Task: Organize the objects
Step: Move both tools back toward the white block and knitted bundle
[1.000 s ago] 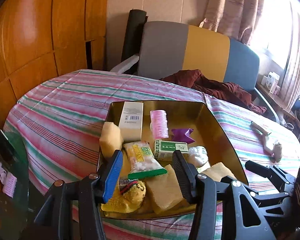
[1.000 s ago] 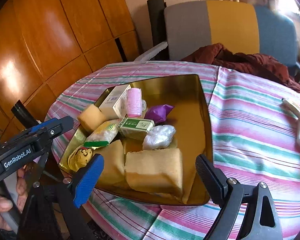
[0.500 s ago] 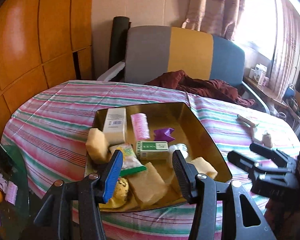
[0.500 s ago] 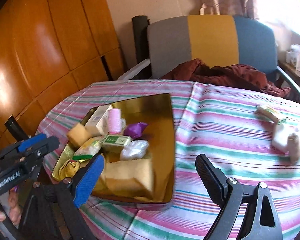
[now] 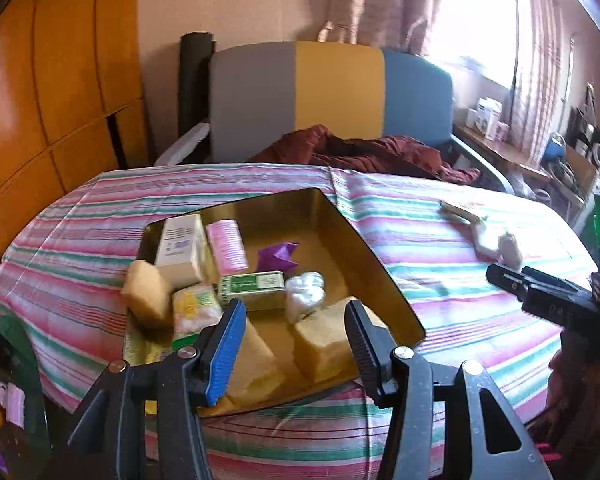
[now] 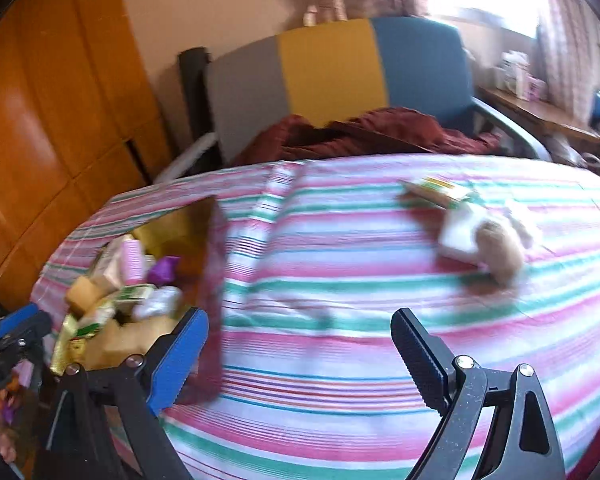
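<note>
A gold tray (image 5: pixel 376 276) on the striped table holds yellow sponges (image 5: pixel 324 344), a white box (image 5: pixel 178 250), a pink roller (image 5: pixel 226 246), a purple wrapper (image 5: pixel 278 256), a green box (image 5: pixel 252 286) and a white bundle (image 5: pixel 304 296). My left gripper (image 5: pixel 294 342) is open and empty above the tray's near edge. My right gripper (image 6: pixel 300 360) is open and empty over bare cloth, right of the tray (image 6: pixel 214 248). A flat packet (image 6: pixel 436 192), a white block (image 6: pixel 458 236) and a tan lump (image 6: pixel 500 248) lie on the table at the far right.
A grey, yellow and blue chair (image 5: pixel 332 96) with a dark red cloth (image 5: pixel 364 152) stands behind the table. Wooden panels (image 5: pixel 40 92) fill the left wall. A cluttered shelf (image 5: pixel 540 152) runs under the window at right.
Both grippers have pulled back and swung right. The right view has turned from the tray to the loose items on the right of the table. Both jaws stay open.
</note>
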`<state>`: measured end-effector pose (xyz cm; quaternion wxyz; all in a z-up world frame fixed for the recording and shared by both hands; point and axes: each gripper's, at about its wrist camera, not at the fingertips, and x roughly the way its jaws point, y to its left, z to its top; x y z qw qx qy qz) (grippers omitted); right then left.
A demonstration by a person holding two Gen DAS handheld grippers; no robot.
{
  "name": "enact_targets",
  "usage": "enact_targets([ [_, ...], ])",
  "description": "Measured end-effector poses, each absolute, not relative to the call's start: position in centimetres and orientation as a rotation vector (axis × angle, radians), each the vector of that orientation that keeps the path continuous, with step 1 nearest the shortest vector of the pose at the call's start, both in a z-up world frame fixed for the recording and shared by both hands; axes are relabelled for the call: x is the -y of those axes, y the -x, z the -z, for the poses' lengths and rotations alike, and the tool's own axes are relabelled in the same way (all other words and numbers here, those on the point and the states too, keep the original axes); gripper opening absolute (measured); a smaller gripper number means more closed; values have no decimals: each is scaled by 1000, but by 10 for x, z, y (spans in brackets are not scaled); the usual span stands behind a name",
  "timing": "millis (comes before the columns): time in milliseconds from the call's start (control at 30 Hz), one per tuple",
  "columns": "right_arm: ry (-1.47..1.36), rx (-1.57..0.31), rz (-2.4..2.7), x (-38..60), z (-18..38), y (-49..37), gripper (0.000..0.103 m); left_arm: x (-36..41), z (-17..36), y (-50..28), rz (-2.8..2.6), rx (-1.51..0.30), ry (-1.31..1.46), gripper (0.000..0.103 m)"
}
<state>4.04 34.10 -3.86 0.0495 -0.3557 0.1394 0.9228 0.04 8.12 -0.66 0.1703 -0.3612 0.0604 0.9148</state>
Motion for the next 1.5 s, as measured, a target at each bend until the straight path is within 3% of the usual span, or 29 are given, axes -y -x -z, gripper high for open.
enact_targets([
  [900, 1085, -610, -2475, -475, 50, -69, 93, -182, 24, 0, -2308, -319, 1018, 52],
  [1167, 1114, -588, -2455, -495, 53, -48, 93, -197, 32, 5, -2250, -316, 1064, 52],
  [1500, 1196, -382, -2493, -504, 69, 15, 93, -211, 38, 10, -2211, -331, 1097, 52],
])
